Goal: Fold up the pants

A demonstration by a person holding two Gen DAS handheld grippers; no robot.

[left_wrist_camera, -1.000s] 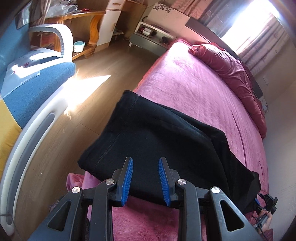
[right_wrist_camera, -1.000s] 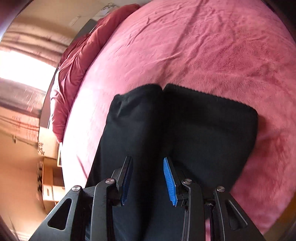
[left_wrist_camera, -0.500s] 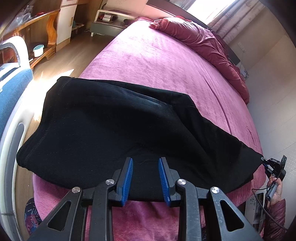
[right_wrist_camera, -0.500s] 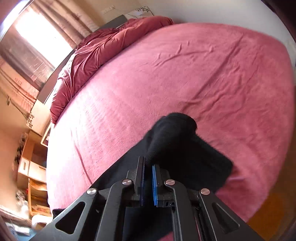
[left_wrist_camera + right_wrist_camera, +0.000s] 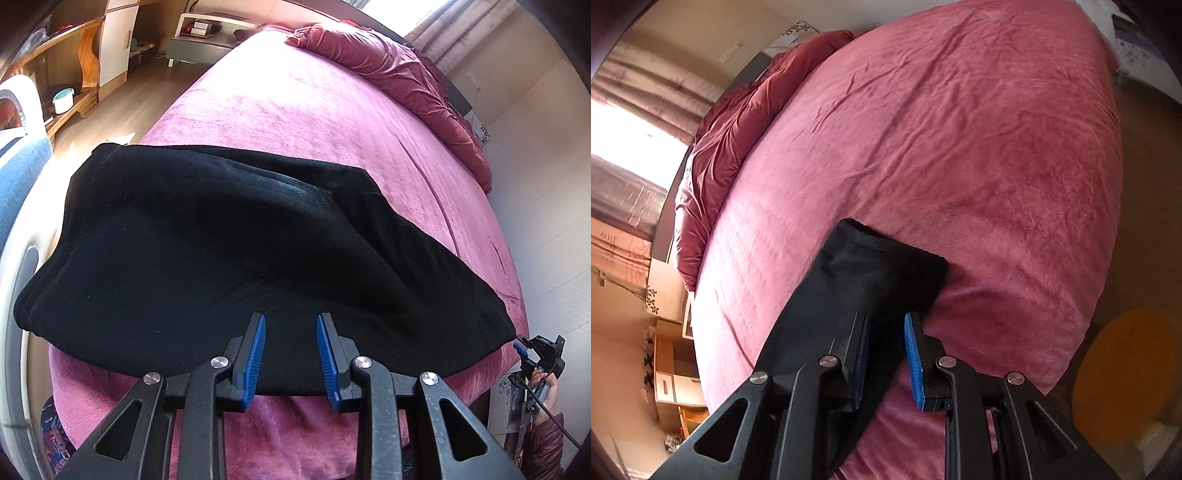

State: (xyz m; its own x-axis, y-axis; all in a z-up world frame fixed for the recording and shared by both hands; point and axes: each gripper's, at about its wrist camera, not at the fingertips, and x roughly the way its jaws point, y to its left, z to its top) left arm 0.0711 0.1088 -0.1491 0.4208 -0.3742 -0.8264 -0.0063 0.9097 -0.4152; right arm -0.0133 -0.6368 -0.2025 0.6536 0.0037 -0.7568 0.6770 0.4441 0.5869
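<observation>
The black pants lie flat across the near end of the pink bed, waist end at the left, leg end at the right. My left gripper is open and empty, its blue pads just above the pants' near edge. In the right wrist view the leg end of the pants lies on the bed. My right gripper is open over that leg end, with the cloth lying between and under its pads. It also shows at the far right of the left wrist view.
A dark red duvet is bunched at the head of the bed. A blue and white chair stands left of the bed, with wooden shelves behind. A yellow stool stands on the floor by the bed's right corner.
My right gripper was shut on the leg end half a second ago; it has opened and the cloth now lies flat. The left gripper has stayed open, shifting slightly along the near edge.
</observation>
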